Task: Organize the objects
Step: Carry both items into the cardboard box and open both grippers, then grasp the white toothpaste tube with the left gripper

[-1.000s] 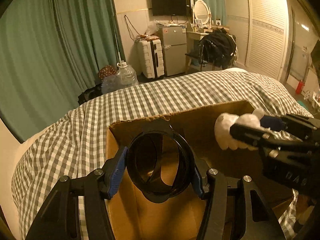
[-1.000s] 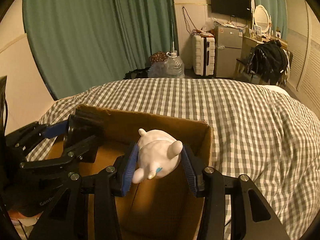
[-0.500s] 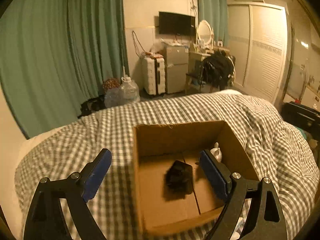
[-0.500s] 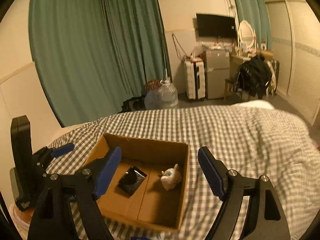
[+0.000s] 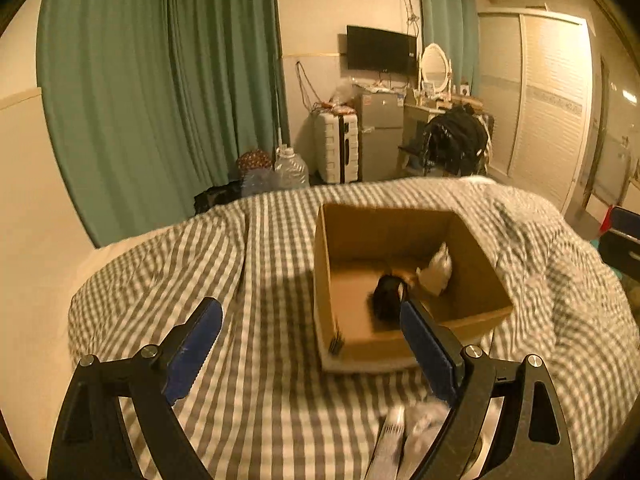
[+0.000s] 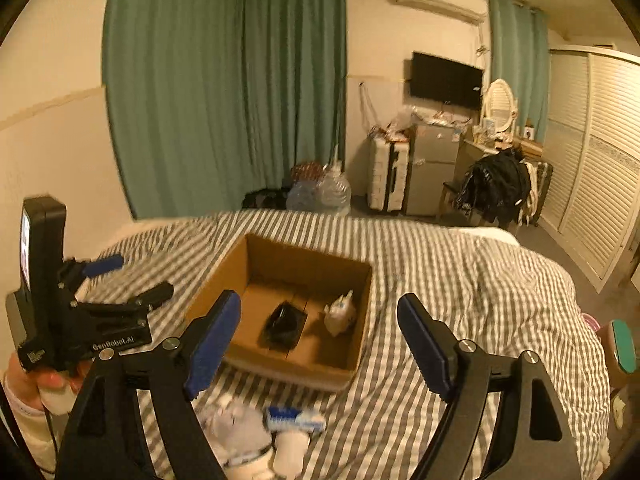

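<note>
An open cardboard box (image 5: 472, 240) (image 6: 360, 280) sits on the checked bed. Inside lie a black round object (image 5: 386, 296) (image 6: 282, 322) and a small white toy animal (image 5: 436, 270) (image 6: 340, 314). My left gripper (image 5: 312, 354) is open and empty, held back from the box's near left corner; it also shows at the left of the right wrist view (image 6: 128, 280). My right gripper (image 6: 320, 344) is open and empty, above and in front of the box. Loose items lie before the box: a white plush (image 6: 236, 428), a blue-and-white tube (image 6: 296, 420) and a white object (image 6: 290, 452).
The checked duvet (image 5: 260, 380) (image 6: 460, 280) covers the bed. Green curtains (image 5: 160, 100), a white suitcase (image 5: 338, 148), a small fridge (image 5: 380, 136), water jugs (image 6: 334, 194), a chair with dark clothes (image 6: 496, 192) and a slatted wardrobe (image 5: 548, 120) stand beyond.
Both grippers let go of their loads: the black object and white toy now lie in the box. Both opened wide and pulled back and up from the box.
</note>
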{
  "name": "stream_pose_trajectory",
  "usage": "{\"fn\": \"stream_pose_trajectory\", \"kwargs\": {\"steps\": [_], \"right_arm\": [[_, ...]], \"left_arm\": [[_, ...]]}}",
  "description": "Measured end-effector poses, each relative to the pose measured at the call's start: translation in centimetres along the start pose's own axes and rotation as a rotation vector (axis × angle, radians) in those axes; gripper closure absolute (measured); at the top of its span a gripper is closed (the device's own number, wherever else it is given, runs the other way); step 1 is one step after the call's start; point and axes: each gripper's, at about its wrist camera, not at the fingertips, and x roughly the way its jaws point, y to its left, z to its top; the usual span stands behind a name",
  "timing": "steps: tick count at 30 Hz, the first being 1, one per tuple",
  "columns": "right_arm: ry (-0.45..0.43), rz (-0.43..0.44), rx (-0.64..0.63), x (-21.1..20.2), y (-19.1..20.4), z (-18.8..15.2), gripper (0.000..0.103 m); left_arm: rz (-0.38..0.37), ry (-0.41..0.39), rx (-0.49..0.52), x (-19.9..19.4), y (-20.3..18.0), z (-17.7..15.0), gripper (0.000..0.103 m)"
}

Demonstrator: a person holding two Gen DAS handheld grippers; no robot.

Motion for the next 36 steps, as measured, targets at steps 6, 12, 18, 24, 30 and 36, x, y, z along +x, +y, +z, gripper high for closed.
{"fn": "stream_pose_trajectory", "kwargs": {"steps": [6, 12, 18, 24, 30, 36], "right_arm": [[0.116, 0.003, -0.042, 1.4, 1.7, -4.3, 0.022], [0.276, 0.004, -0.049, 4.1, 2.5, -10.0, 0.022], [0.374, 0.015, -0.019, 6.0, 2.7, -14.1, 0.023], [0.42, 0.014, -0.022, 7.0, 3.4, -16.0, 0.023], [0.436, 0.033, -0.005, 7.3, 3.6, -16.5, 0.023], [0.451, 0.04, 0.016, 7.0, 3.7, -17.2, 0.023]], "left_arm": [[0.022, 0.091, 0.02, 1.0, -0.5, -4.5, 0.01], [0.033, 0.181, 0.085, 3.0, -1.7, -8.8, 0.01], [0.0, 0.245, 0.15, 4.3, -3.6, -12.1, 0.01], [0.026, 0.229, 0.265, 4.8, -5.8, -13.9, 0.01], [0.024, 0.225, 0.287, 6.0, -6.7, -14.1, 0.01], [-0.035, 0.226, 0.296, 5.4, -6.9, -14.0, 0.026]]}}
